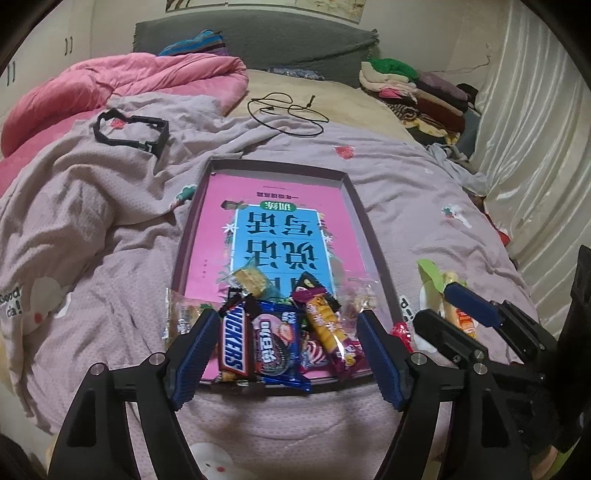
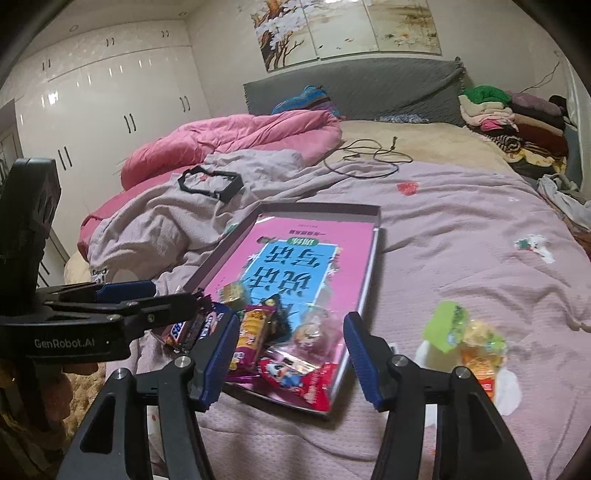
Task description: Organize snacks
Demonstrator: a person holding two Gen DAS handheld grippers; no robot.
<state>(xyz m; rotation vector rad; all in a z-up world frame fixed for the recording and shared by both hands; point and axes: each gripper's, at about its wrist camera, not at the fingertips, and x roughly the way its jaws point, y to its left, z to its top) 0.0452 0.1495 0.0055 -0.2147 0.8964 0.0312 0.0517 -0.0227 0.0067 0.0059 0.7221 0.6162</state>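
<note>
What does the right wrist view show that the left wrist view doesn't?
Only the right wrist view: the painting and the full wardrobe. Only the left wrist view: the Snickers bar and Oreo pack unobstructed. Both: the tray of snacks, the green-topped packet outside it, and both open grippers, left and right.

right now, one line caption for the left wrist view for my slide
Open left gripper hangs over snacks piled in a shallow box on a bed.
</note>
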